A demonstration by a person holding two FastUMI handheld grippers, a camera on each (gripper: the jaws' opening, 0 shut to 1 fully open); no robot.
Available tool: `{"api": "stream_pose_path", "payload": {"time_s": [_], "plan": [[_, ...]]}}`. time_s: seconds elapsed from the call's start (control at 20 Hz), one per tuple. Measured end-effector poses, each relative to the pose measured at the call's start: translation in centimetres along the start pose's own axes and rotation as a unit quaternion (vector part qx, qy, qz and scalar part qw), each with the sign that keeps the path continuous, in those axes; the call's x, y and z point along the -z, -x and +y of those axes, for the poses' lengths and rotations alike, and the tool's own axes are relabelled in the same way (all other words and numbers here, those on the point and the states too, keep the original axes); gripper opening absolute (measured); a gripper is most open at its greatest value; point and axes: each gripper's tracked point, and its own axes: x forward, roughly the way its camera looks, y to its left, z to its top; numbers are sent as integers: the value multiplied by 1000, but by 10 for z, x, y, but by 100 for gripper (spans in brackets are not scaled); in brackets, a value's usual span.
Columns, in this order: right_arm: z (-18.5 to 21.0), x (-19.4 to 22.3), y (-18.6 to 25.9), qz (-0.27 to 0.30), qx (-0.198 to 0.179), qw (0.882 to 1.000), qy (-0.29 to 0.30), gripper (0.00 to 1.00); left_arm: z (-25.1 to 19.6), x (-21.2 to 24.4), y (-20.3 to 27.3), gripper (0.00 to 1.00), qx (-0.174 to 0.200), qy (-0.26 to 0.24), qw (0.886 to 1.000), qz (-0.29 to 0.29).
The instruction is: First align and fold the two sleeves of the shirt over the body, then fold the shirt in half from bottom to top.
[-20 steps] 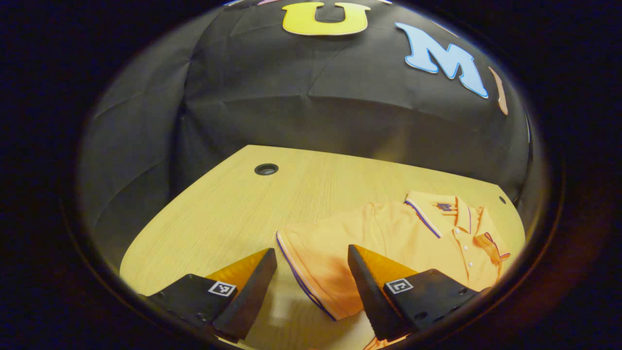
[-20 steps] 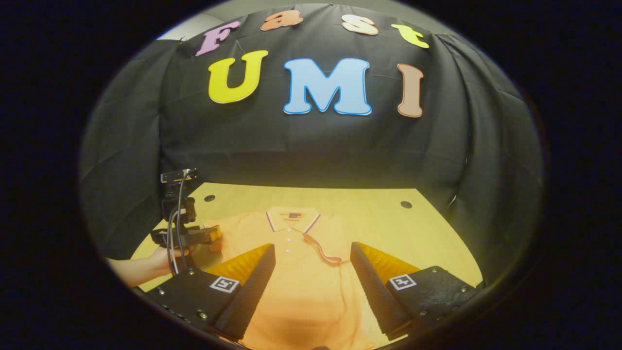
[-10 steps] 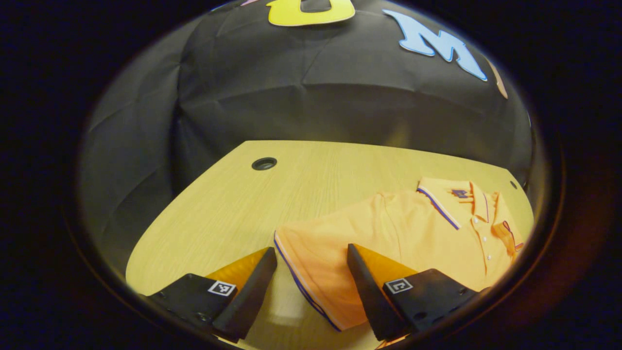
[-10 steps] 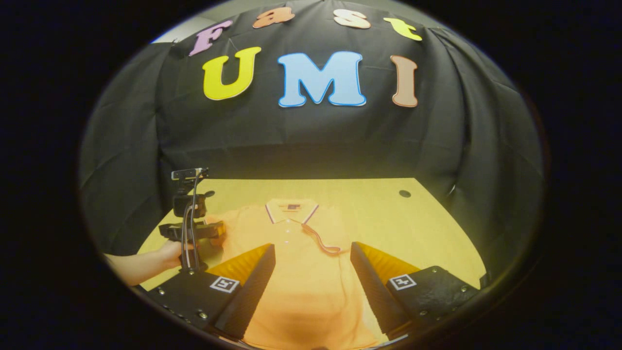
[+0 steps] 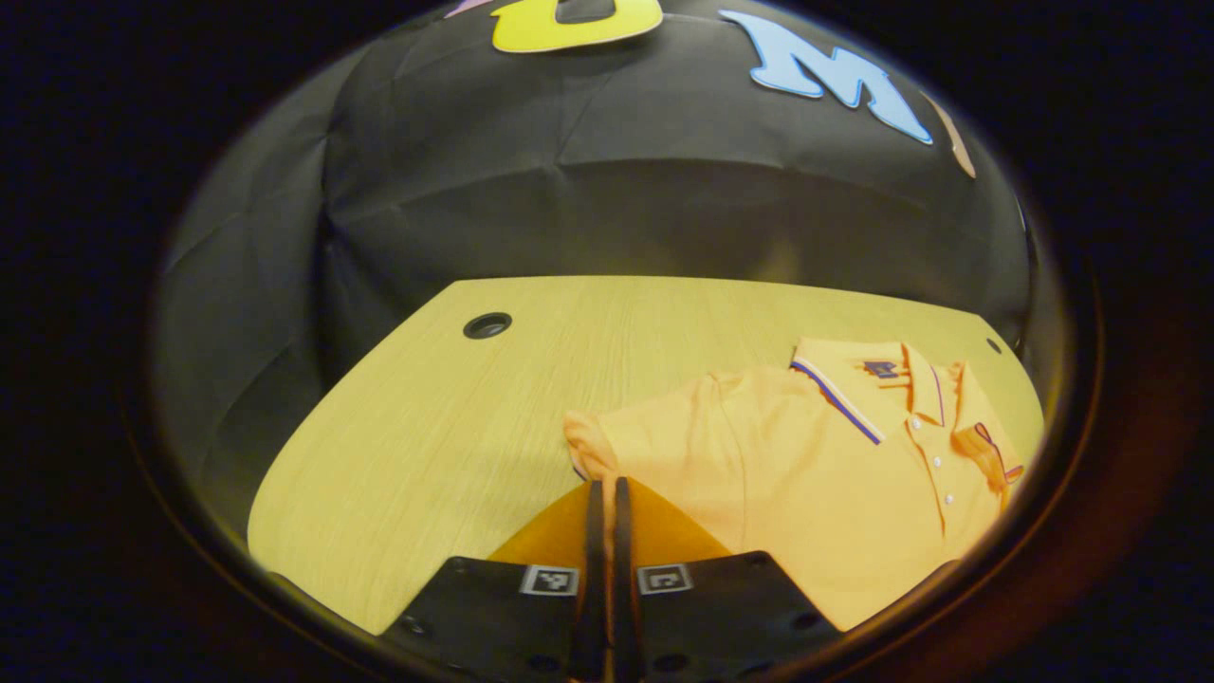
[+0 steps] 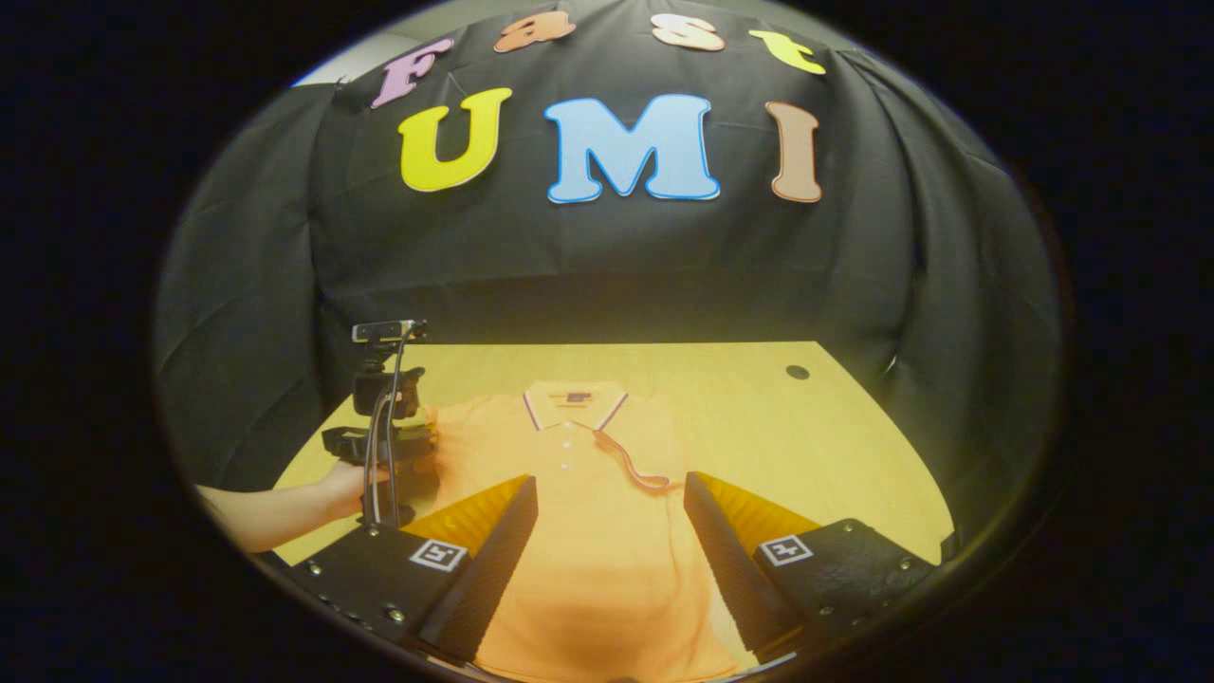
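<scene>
left claw (image 5: 607, 493) pinches the shirt (image 5: 835, 474) sleeve cuff (right claw (image 6: 610, 493) apart).

Black gripper bodies (image 6: 379, 579); square coded markers (image 6: 439, 555); silver screws (image 6: 388, 615)

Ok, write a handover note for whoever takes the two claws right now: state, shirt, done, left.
Left claw: shut on the left sleeve of the orange polo shirt.
Right claw: open, above the shirt's lower body, holding nothing.
Shirt lies face up on the light wooden table; right sleeve already folded over the body.
Left: fold the left sleeve over, then fold bottom to top.
</scene>
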Motion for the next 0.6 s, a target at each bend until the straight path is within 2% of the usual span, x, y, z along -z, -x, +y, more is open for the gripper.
{"api": "stream_pose_path", "payload": {"time_s": [0.3,0.6], "plan": [[-12,5,-1,5,9,1000,-11,96,-7,-23,20,8,0,4,1000,-27],[-14,9,-5,12,1,1000,-12,96,-62,-63,43,8,38,-23,996,-73]]}}
